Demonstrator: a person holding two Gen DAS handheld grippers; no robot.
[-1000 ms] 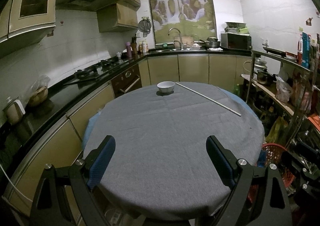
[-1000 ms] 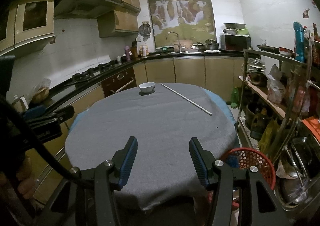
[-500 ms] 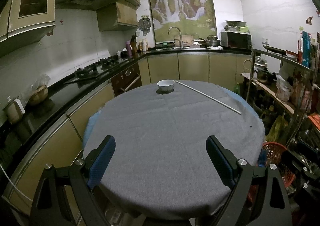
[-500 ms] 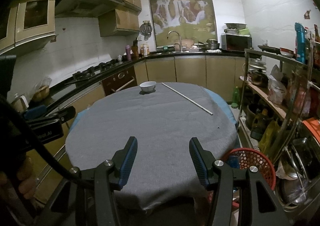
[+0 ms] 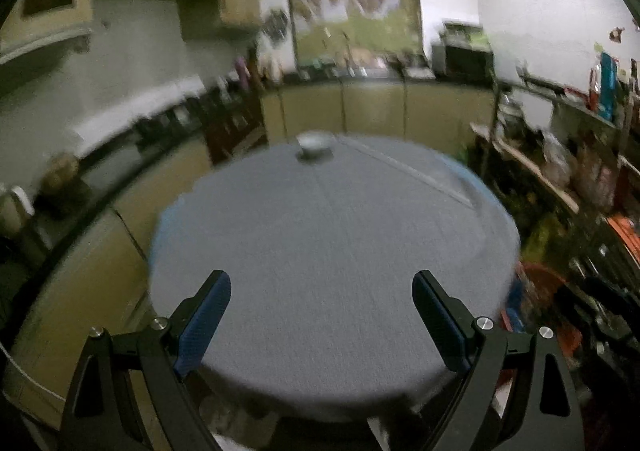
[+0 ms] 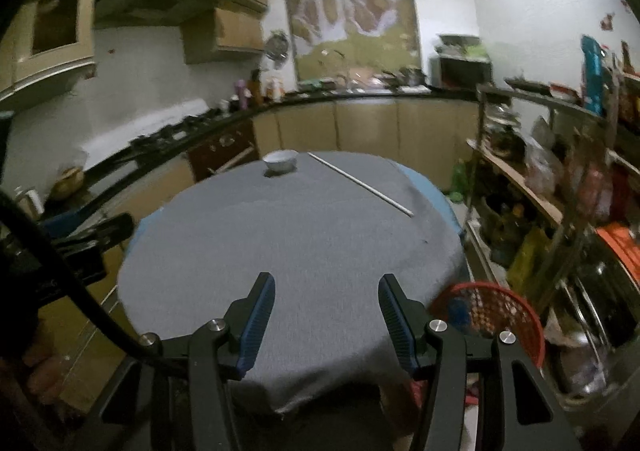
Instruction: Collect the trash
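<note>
White rod (image 6: 360, 184) lies flat on the table's far right — beside a bowl (image 6: 280, 160).
</note>
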